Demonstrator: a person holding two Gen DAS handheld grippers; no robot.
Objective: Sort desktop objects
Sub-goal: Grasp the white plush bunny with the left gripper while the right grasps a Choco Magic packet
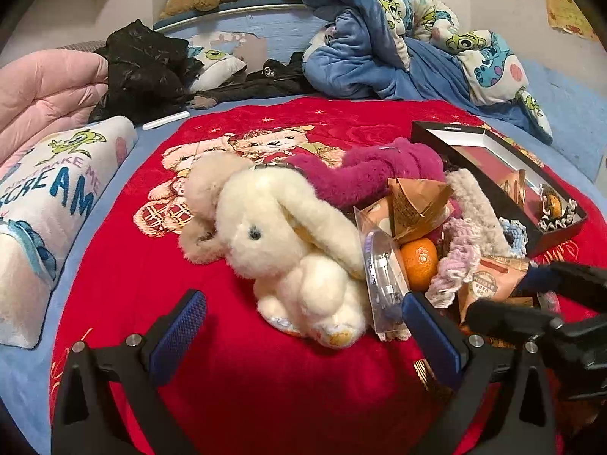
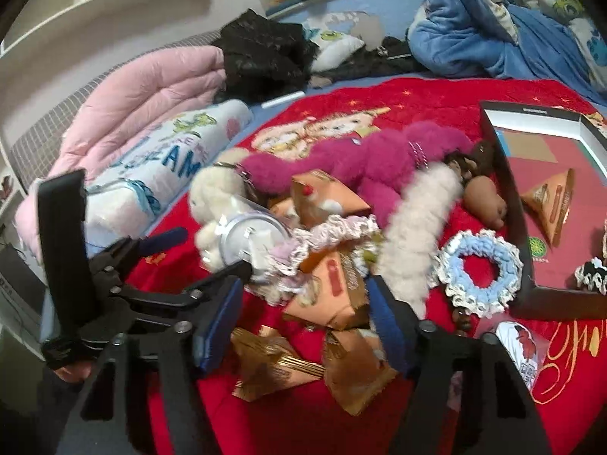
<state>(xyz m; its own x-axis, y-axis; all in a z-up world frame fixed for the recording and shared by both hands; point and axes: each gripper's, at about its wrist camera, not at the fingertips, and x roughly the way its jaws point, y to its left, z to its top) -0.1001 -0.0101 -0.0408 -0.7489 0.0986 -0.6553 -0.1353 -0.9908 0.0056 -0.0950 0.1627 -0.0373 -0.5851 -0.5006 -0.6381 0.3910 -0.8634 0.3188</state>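
A pile of small things lies on a red blanket (image 1: 235, 371). In the left wrist view a cream plush rabbit (image 1: 292, 254) sits just ahead of my open, empty left gripper (image 1: 303, 326), with an orange (image 1: 419, 261), a magenta plush (image 1: 364, 174) and a black tray (image 1: 504, 178) to its right. In the right wrist view my right gripper (image 2: 299, 314) is open over orange triangular snack packets (image 2: 334, 292), its fingers either side of one without closing on it. A blue scrunchie (image 2: 478, 269) lies beside the tray (image 2: 512, 204). The left gripper also shows in the right wrist view (image 2: 163, 250).
A "SCREAM" pillow (image 1: 49, 197) and a pink quilt (image 1: 45, 91) lie to the left. A black jacket (image 1: 148, 64) and blue blankets (image 1: 379, 49) are piled behind. A clear round case (image 2: 250, 242) and a pink scrunchie (image 2: 326, 235) lie in the pile.
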